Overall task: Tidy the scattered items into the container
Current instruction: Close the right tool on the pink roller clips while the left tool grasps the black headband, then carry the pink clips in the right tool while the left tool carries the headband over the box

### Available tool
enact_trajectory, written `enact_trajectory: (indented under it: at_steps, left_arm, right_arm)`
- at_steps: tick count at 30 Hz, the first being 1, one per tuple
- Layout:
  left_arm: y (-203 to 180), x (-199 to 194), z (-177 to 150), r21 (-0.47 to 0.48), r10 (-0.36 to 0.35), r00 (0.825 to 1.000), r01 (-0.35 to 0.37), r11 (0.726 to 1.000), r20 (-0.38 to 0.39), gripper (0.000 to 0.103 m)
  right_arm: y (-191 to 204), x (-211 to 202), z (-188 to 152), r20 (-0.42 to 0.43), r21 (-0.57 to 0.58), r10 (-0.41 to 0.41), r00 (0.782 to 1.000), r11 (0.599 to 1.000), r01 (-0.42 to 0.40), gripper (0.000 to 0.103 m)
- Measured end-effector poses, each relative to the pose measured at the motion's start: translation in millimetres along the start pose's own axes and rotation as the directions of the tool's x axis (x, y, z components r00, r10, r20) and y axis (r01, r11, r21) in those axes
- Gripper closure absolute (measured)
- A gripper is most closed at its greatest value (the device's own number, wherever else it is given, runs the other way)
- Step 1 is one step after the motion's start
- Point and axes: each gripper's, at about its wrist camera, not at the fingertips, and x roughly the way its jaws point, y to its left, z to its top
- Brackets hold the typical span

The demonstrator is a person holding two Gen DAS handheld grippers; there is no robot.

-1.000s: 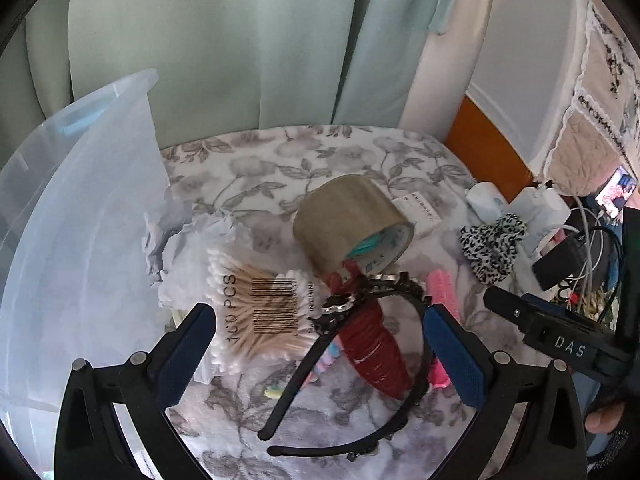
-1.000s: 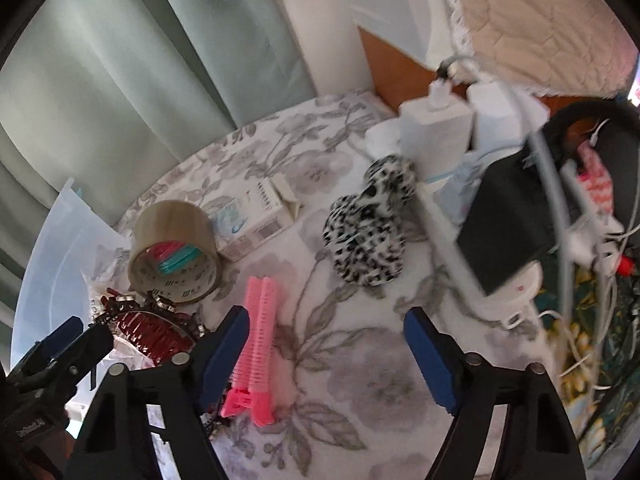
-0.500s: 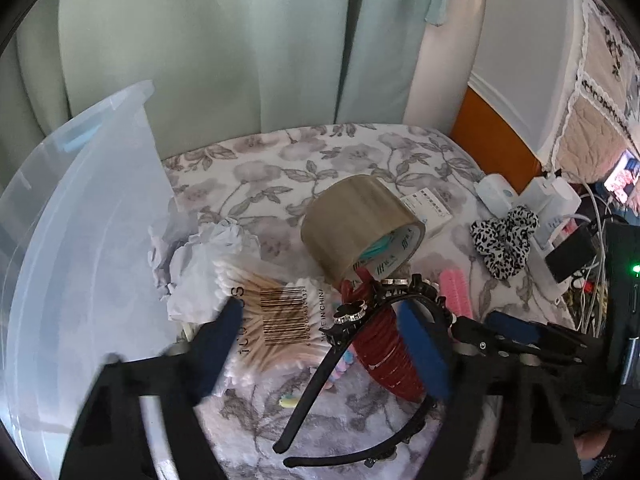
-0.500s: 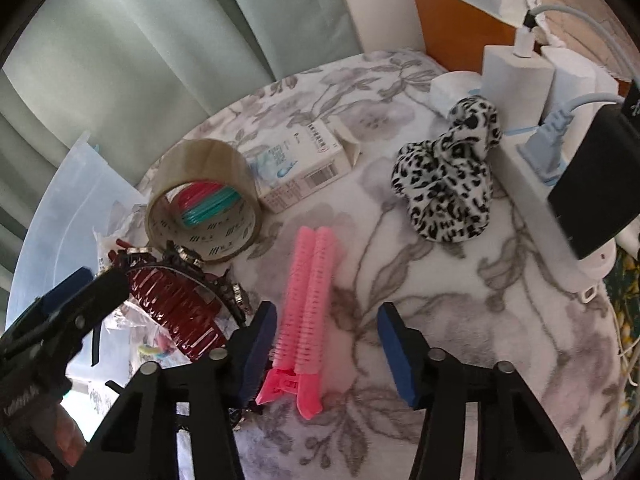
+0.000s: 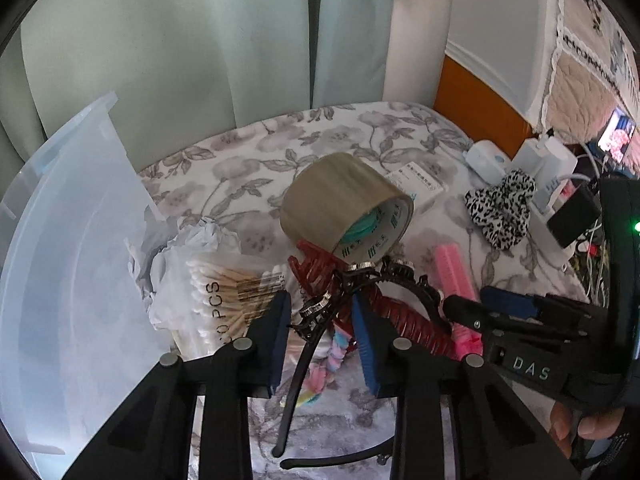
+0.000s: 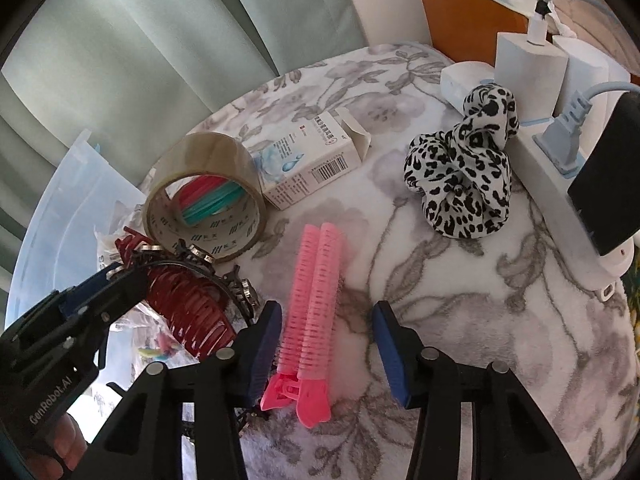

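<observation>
Floral blanket (image 6: pixel 460 280) carries the clutter. Left tongs (image 5: pixel 322 320) are closing around the black headband (image 5: pixel 404 276), container (image 5: pixel 60 260) at nine o'clock. Only the right view shows right tongs (image 6: pixel 326 332) released, straddling the pink clip (image 6: pixel 312 300).

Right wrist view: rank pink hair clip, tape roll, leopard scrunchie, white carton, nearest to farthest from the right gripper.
1. pink hair clip: between the fingers of the right gripper, beside the left pad.
2. tape roll: up and left, leaning on the red claw clip.
3. leopard scrunchie and white carton: too close to call; scrunchie upper right, carton behind the tape.
</observation>
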Motion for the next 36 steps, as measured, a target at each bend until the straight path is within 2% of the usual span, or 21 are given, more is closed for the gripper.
enact_trajectory:
  at_steps: [3, 5, 7, 24, 36]
  left_arm:
    - [-2, 0, -1, 0.013, 0.007, 1.000, -0.007, 1.000, -0.003, 0.073]
    - [-3, -1, -2, 0.018, 0.010, 1.000, -0.009, 1.000, -0.005, 0.074]
    - [-3, -3, -3, 0.014, 0.007, 1.000, -0.007, 1.000, -0.003, 0.075]
    - [-5, -27, -10, -0.030, -0.046, 0.999, 0.046, 0.998, 0.005, 0.085]
    - [-12, -55, -3, -0.031, -0.053, 0.998, 0.054, 0.998, 0.030, 0.087]
  right_arm:
    - [2, 1, 0, 0.008, -0.008, -0.007, 1.000, 1.000, 0.007, 0.056]
    - [3, 1, 0, 0.007, -0.006, 0.004, 1.000, 1.000, -0.004, 0.067]
    - [6, 1, 0, 0.017, -0.002, 0.005, 1.000, 1.000, -0.005, 0.072]
    - [0, -37, -4, 0.079, 0.043, 0.018, 0.997, 0.999, -0.022, 0.074]
    - [3, -73, -7, 0.136, 0.050, 0.022, 0.990, 0.998, -0.029, 0.074]
